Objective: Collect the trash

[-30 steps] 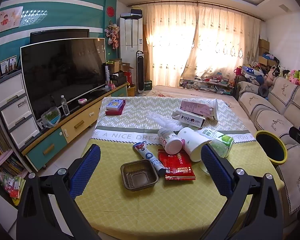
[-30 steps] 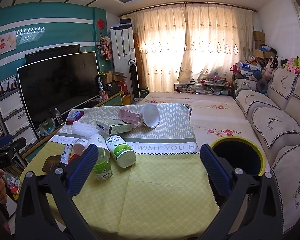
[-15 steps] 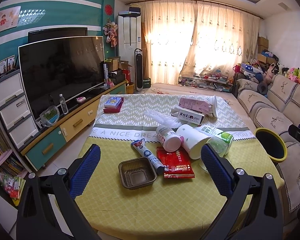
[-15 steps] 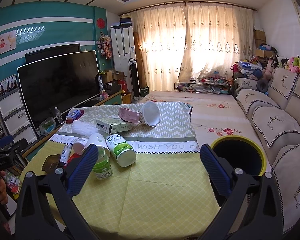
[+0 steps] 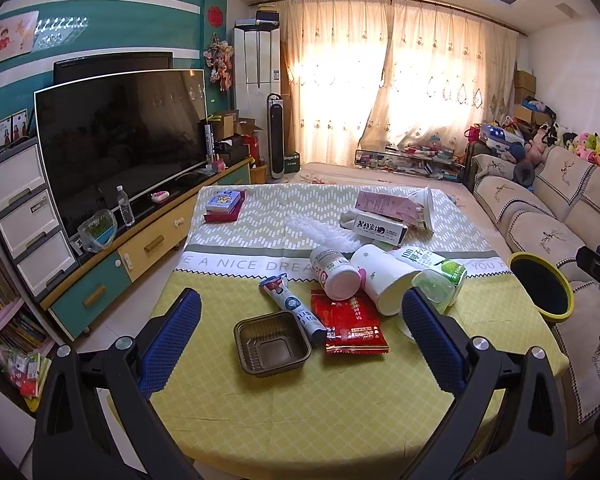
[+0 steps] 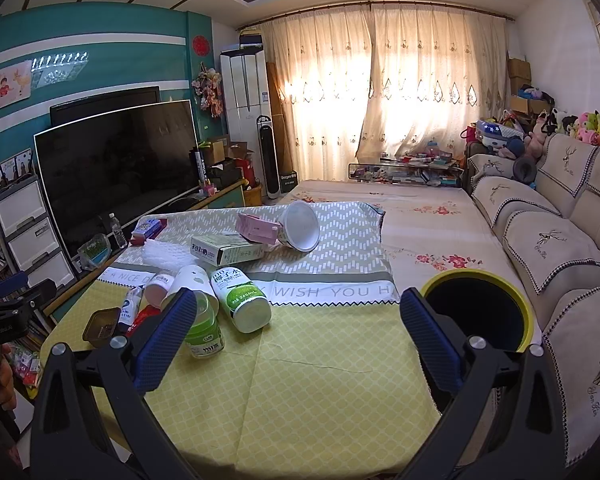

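Trash lies on a yellow-green tablecloth: a brown plastic tray, a red snack packet, a tube, a white bottle, a white paper cup and a green-label bottle. Farther back lie a white box and a pink carton. My left gripper hovers open just short of the tray. My right gripper is open over bare cloth, with a green jar by its left finger. The yellow-rimmed bin stands at the table's right edge.
A TV on a low cabinet runs along the left wall. A sofa lines the right side behind the bin. A red book stack sits at the table's far left. A white bowl lies tipped at the back.
Both views have shifted only slightly; the left gripper's view sits a touch closer to the trash pile. Nothing was picked up or released.
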`<state>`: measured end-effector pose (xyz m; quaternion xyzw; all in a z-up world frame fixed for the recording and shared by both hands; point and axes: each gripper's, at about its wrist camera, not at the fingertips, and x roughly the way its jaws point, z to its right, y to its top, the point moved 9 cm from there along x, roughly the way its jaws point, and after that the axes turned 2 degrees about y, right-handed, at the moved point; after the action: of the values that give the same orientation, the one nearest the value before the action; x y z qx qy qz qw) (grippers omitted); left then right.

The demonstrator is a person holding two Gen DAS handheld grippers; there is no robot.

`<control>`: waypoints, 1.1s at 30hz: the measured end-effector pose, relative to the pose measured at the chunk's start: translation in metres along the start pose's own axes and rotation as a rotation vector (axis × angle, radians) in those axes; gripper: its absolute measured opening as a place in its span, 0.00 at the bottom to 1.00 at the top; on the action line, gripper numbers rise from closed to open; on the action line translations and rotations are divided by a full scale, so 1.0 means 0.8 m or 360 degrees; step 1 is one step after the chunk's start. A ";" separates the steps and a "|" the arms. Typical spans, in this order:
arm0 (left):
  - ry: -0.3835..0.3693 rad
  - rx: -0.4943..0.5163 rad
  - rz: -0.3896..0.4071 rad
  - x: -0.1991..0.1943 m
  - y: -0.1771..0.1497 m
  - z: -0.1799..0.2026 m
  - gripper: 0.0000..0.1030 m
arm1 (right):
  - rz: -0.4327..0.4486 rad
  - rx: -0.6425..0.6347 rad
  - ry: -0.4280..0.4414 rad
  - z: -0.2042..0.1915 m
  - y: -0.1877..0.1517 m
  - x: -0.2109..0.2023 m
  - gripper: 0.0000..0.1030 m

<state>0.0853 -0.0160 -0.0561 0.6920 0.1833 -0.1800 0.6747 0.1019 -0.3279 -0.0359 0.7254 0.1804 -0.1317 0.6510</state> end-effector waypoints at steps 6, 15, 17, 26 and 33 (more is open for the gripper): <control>-0.0002 0.0001 -0.0008 0.002 -0.001 0.000 0.96 | -0.0006 0.0001 0.0002 0.001 -0.002 0.001 0.94; -0.0002 0.0007 -0.0015 0.005 -0.001 0.003 0.96 | -0.0007 0.0002 0.0002 0.001 -0.001 0.002 0.94; -0.0004 0.0007 -0.0016 0.005 -0.001 0.003 0.96 | -0.0008 0.0000 0.0001 0.001 -0.002 0.002 0.94; -0.0006 0.0011 -0.0021 0.007 -0.001 0.005 0.96 | -0.0009 0.0002 0.0003 0.001 -0.002 0.002 0.94; -0.0003 0.0020 -0.0029 0.010 -0.002 0.007 0.96 | -0.0013 0.0001 0.0003 0.001 -0.002 0.003 0.94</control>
<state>0.0915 -0.0214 -0.0616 0.6943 0.1880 -0.1880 0.6688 0.1030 -0.3287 -0.0384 0.7251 0.1839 -0.1337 0.6500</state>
